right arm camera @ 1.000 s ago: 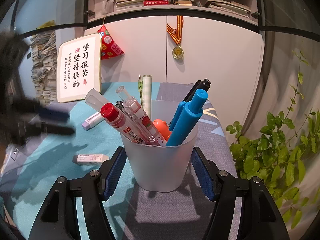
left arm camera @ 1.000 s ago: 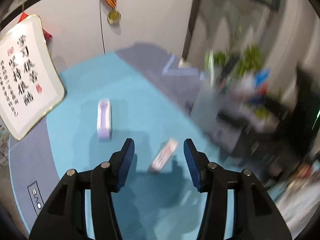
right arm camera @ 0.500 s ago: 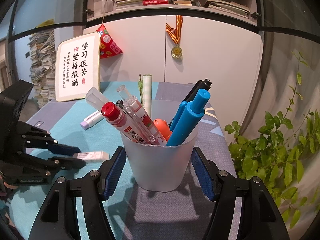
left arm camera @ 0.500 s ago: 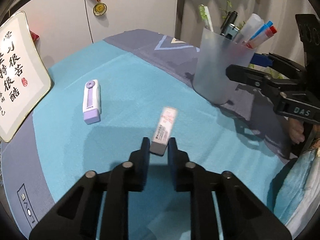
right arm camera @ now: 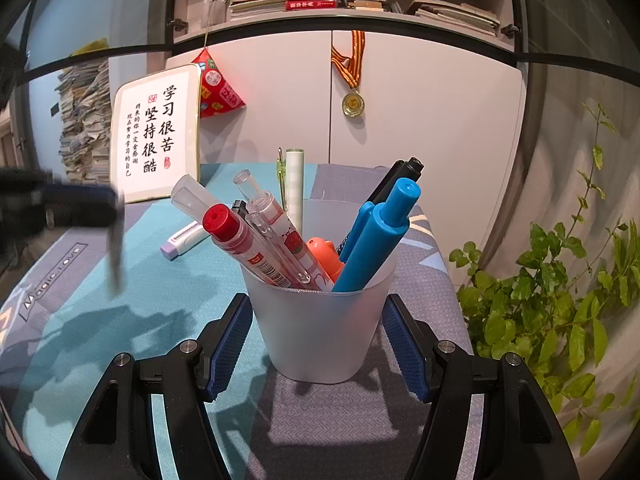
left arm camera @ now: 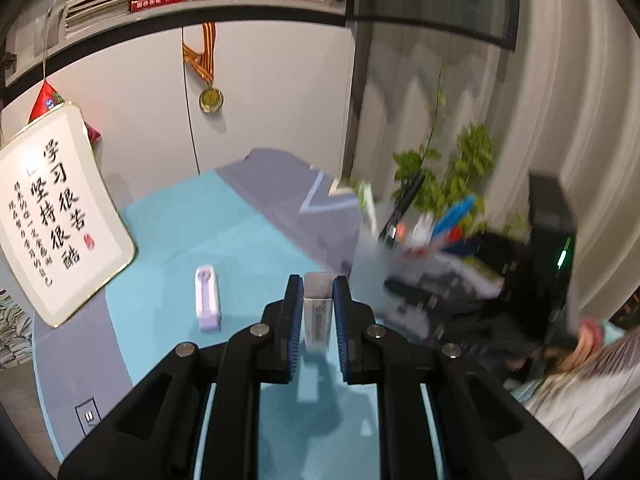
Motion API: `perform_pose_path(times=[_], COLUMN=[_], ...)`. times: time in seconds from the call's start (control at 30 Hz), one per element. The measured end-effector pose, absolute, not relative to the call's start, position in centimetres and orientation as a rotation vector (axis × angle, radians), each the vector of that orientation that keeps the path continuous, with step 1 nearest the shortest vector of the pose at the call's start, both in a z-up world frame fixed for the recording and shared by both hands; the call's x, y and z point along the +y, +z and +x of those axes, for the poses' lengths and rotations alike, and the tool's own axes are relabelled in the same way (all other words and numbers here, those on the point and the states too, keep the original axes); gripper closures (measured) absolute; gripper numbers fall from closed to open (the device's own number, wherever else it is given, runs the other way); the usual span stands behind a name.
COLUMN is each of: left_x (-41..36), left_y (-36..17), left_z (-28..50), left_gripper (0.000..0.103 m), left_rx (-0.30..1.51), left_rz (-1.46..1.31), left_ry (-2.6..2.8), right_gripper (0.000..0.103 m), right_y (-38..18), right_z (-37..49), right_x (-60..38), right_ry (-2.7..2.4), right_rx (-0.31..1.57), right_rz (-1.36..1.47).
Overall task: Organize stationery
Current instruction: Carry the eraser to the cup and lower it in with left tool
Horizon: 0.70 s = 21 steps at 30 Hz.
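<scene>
My left gripper (left arm camera: 317,294) is shut on a white eraser (left arm camera: 317,320) and holds it above the teal mat. In the right wrist view the left gripper (right arm camera: 64,208) shows blurred at the left with the eraser (right arm camera: 116,248) hanging from it. A frosted pen cup (right arm camera: 324,328) full of pens and markers stands between the fingers of my right gripper (right arm camera: 320,344), whose pads sit at the cup's sides. The cup also shows blurred in the left wrist view (left arm camera: 372,276). A white and purple correction tape (left arm camera: 208,298) lies on the mat, also in the right wrist view (right arm camera: 184,240).
A framed calligraphy sign (right arm camera: 158,132) leans at the back left. A medal (right arm camera: 353,104) hangs on the white cabinet. A green plant (right arm camera: 560,300) stands to the right of the table. The teal and grey mat (right arm camera: 168,292) covers the table.
My left gripper closed on the eraser and lifted it off the mat, tilting up toward the cup. The right gripper and cup have stayed still.
</scene>
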State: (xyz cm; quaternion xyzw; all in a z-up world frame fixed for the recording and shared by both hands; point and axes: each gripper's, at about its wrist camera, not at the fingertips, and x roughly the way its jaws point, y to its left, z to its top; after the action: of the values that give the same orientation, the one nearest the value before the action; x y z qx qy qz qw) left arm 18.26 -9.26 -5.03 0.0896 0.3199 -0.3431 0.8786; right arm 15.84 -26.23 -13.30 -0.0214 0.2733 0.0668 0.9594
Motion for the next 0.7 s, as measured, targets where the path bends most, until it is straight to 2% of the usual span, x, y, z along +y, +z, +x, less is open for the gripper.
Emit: perform_pose_path(times=[0.37, 0.7], left_x=[-14.5, -18.6], left_y=[0.9, -1.6], left_z=[18.9, 20.7], left_gripper=[0.090, 0.090], left_rx=[0.558, 0.668], left_rz=[0.143, 0.174], left_ry=[-0.809, -0.844], right_gripper=[0.035, 0.035], right_y=[-13.3, -13.4], right_z=[15.8, 15.8], right_x=[-26.3, -26.6], right_ry=[0.138, 0.147], right_rx=[0.554, 0.553], right_rz=[-0.038, -0.023])
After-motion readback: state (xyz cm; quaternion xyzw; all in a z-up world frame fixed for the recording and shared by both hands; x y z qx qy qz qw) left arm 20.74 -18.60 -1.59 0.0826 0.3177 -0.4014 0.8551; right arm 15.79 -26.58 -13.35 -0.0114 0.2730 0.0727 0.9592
